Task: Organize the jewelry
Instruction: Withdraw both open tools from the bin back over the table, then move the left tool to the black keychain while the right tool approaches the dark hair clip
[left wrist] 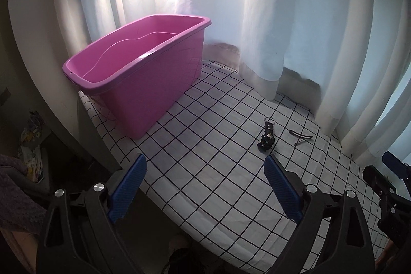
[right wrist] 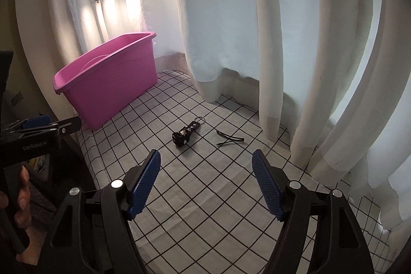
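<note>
The left gripper (left wrist: 204, 166), black-framed with blue ribbed pads, is held wide open above the near edge of the table (left wrist: 205, 171), nothing being held between its pads. The right gripper (right wrist: 206, 162), of the same build, is likewise spread open and empty over the near part of the table, slightly above the surface. Each gripper is partly seen in the other's view: the right one at the right border of the left wrist view, the left one at the left border of the right wrist view, where a hand (right wrist: 21, 199) is seen wrapped round its black handle. The table is covered by a white cloth printed with a black grid. Beyond the open pads, towards the middle of the table, a black strap-like jewelry piece with a metal ring at its far end (left wrist: 266, 135) (right wrist: 185, 134) is laid flat on the cloth. Just beside it, towards the table's right edge, a thin dark hair clip (left wrist: 301, 137) (right wrist: 229, 140) is laid, apart from the strap. At the far left corner of the table a pink rectangular plastic bin (left wrist: 138, 73) (right wrist: 108, 78) is stood upright, its opening uncovered. White curtains (left wrist: 282, 17) (right wrist: 257, 17) are hung along the table's far and right edges.
</note>
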